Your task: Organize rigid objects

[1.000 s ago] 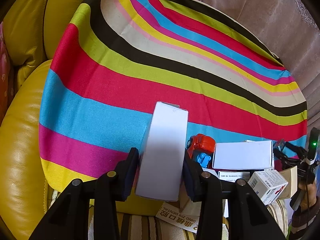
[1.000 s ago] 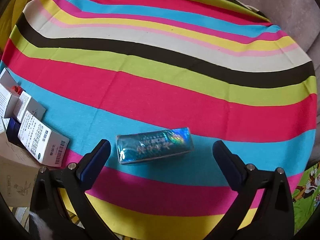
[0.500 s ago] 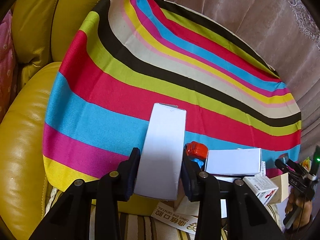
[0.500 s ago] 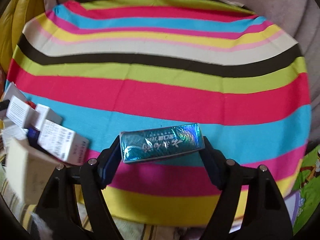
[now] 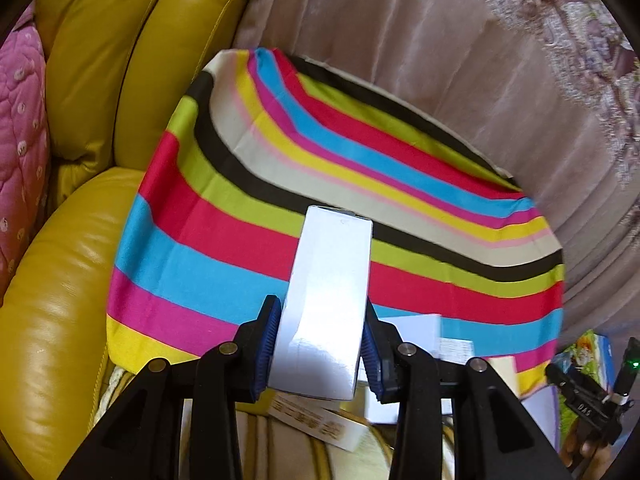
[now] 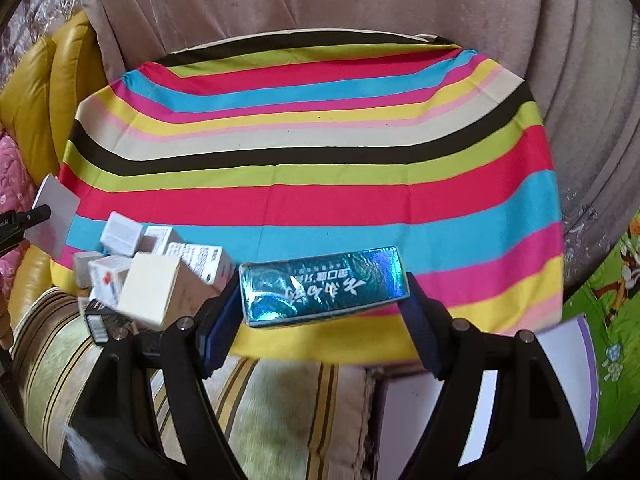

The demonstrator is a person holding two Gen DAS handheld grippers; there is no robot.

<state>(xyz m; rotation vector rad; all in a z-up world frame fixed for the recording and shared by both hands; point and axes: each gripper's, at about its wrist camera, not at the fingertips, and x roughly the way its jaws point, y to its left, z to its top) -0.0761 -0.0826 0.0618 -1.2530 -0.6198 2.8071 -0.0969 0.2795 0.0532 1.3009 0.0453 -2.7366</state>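
Left wrist view: the left gripper (image 5: 320,344) clamps the tall white box (image 5: 326,300) only near its lower end, so it could pivot loose, while the right gripper (image 6: 320,308) pinches the glossy teal box (image 6: 322,286) by its ends above the striped cloth (image 6: 320,184) and, if it slips, may topple the carton pile (image 6: 156,276) at 9 o'clock.

A cluster of small boxes (image 6: 160,268) sits on the striped cloth's (image 6: 320,200) near-left corner, sofa (image 5: 60,280) to its left.

surface: desk under a striped cloth (image 6: 320,204) with red, blue, green, black, cream, yellow and pink bands | on it: cluster of small white boxes (image 6: 160,256) at the near left corner, touching one another, some tilted | cloth elsewhere: creased | beside desk: yellow sofa (image 5: 60,320) on left
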